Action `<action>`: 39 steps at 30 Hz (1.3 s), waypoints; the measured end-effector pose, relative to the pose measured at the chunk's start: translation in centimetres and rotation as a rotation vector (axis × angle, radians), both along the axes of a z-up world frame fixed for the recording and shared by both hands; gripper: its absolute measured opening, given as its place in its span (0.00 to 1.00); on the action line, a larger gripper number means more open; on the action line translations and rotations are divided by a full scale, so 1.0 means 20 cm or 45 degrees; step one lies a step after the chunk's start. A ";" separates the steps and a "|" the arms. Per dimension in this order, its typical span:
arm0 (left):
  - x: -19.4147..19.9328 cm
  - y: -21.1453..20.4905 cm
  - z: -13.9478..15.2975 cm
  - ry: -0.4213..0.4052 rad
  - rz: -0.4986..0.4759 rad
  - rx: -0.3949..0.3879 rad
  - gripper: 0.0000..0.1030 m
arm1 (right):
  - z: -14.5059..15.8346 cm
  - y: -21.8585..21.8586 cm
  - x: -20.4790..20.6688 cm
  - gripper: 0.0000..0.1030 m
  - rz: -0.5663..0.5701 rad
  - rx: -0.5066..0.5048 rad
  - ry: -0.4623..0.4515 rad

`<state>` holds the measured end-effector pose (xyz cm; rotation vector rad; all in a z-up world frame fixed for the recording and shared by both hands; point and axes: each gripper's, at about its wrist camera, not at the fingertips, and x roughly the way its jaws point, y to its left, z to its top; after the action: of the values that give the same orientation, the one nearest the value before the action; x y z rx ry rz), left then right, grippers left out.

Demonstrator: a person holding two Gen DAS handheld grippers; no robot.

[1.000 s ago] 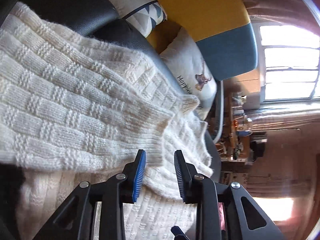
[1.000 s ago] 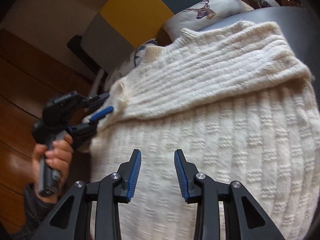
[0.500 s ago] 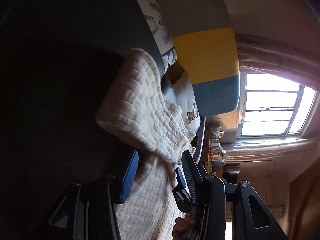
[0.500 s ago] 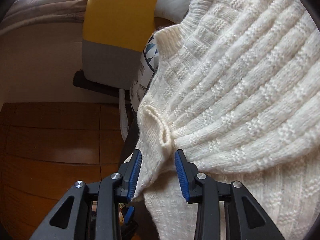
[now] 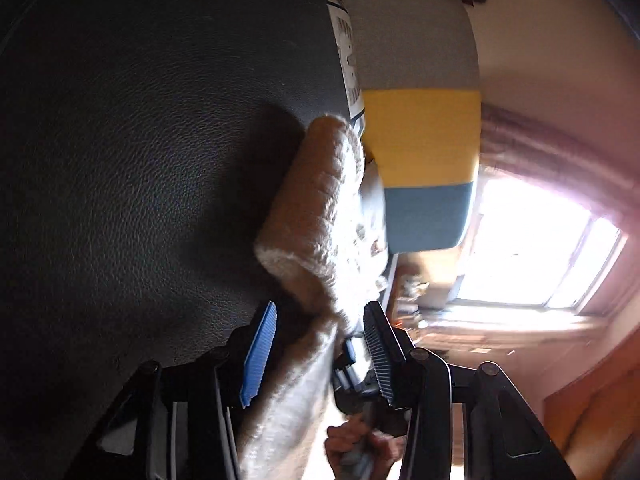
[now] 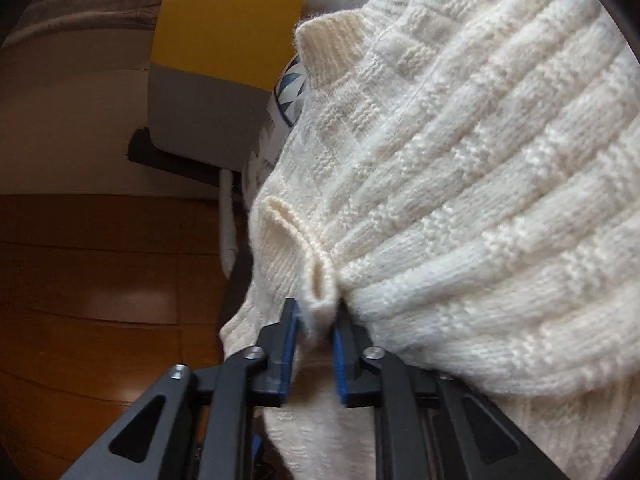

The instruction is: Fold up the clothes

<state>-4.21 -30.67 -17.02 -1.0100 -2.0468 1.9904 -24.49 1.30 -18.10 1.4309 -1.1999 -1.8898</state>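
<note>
A: Right, entry: cream knit sweater (image 6: 460,168) lies on the dark leather seat (image 5: 140,160), sleeve already laid across the body. One fold in, I'd judge; hem-to-collar fold not yet done

B: Jaws?

A: Right gripper (image 6: 314,320) clamped on a bunched edge of the knit. Left gripper (image 5: 320,344) jaws apart, the sweater's edge between them, not pinched

B: Surroundings?

A: Yellow, grey and blue cushion (image 5: 424,140) beyond; bright window (image 5: 532,248) behind

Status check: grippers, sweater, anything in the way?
Right gripper shut on sweater edge. Left gripper open, straddling the knit. Nothing blocking; cushions behind.
</note>
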 end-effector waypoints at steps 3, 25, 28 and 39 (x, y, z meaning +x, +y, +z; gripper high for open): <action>0.01 -0.01 -0.02 0.024 0.070 0.101 0.46 | 0.13 -0.10 0.00 0.07 0.096 0.181 0.107; -0.48 0.27 -0.05 -0.062 0.127 0.169 0.53 | 1.39 -0.15 -0.08 0.07 0.347 0.729 0.862; -0.49 0.27 -0.07 -0.099 0.115 0.139 0.53 | 1.37 0.07 -0.11 0.07 0.244 0.762 0.821; -0.58 0.36 0.00 -0.150 0.059 -0.078 0.53 | 0.46 0.82 -0.16 0.06 -0.019 0.680 0.232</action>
<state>-15.74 -23.50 -17.10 -1.1270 -2.0982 2.0752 -27.78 17.63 -8.81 1.4556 -0.6445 -2.4083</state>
